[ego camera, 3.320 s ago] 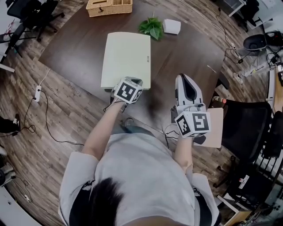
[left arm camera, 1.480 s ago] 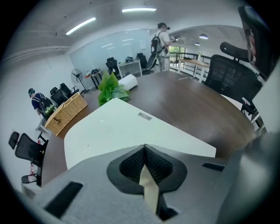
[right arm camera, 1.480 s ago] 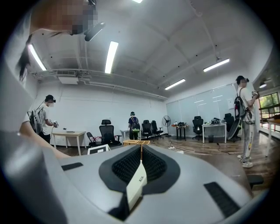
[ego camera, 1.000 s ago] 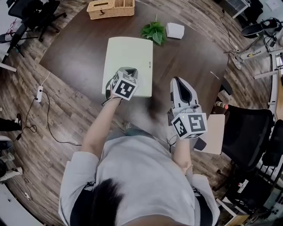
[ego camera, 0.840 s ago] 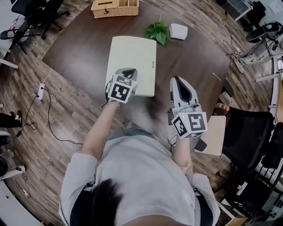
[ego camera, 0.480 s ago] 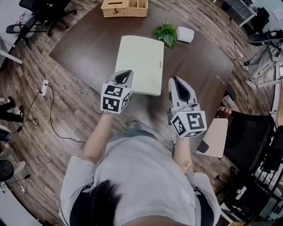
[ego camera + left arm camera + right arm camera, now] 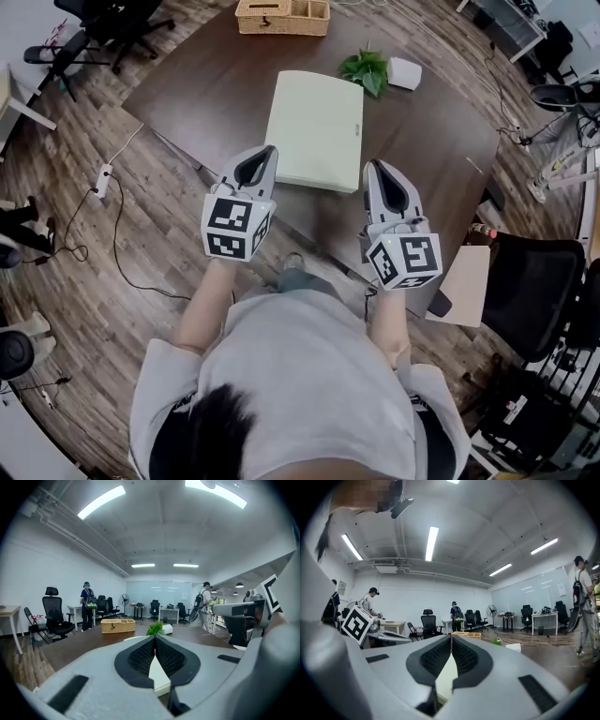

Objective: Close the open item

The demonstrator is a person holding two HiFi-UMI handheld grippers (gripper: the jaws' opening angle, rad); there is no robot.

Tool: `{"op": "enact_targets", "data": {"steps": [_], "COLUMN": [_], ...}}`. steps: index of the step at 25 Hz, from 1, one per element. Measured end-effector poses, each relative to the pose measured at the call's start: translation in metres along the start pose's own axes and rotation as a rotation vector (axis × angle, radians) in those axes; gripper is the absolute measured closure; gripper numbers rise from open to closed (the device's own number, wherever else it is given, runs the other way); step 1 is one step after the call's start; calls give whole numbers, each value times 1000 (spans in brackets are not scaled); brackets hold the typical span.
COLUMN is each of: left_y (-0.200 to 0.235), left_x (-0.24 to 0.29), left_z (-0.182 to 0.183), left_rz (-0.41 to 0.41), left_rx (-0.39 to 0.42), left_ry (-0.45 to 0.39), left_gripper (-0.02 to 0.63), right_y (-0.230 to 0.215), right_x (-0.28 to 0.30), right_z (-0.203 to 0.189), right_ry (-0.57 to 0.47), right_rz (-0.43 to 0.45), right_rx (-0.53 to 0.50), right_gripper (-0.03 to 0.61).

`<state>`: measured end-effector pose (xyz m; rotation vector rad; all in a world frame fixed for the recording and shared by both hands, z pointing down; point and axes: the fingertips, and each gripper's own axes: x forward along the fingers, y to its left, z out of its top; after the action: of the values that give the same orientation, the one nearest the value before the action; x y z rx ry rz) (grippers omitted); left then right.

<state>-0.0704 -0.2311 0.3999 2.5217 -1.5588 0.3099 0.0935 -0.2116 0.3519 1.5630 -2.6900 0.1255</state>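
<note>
Hovering w/ jaws together: L gripper (image 7: 270, 149), R gripper (image 7: 373, 164); case (image 7: 316, 131) closed.

A dark wooden table (image 7: 206, 84) is topped by a closed pale green case (image 7: 317, 129) centrally, a wicker basket (image 7: 281, 16) far, and a plant (image 7: 367, 70) and white box (image 7: 405, 73) far right.

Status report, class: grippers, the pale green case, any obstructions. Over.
Left gripper shut, empty. Right gripper shut, empty. Pale green case lies flat, lid down, neither gripper touching it. Nothing on top of it.
</note>
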Motion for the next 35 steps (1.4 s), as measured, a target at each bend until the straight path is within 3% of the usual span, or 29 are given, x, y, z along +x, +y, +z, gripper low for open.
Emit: {"op": "enact_targets", "data": {"steps": [5,18,35], "left_y": [6,3,-12], "left_x": [-38,-122,-219], "left_z": [18,56,66], "left_rz": [26,64,92], "left_rx": [33,21,18], "left_ry": [-58,-235,-327], "left_gripper": [605,604,604], "right_y": [17,54,114], "right_x": [-14,-62,-130], "right_z": [9,36,63], "right_ry": [-15,-69,-164], "right_rz": [-25,-66,-54], "right_rx": [-12,-65,-84], "right_gripper": [565,565,565]}}
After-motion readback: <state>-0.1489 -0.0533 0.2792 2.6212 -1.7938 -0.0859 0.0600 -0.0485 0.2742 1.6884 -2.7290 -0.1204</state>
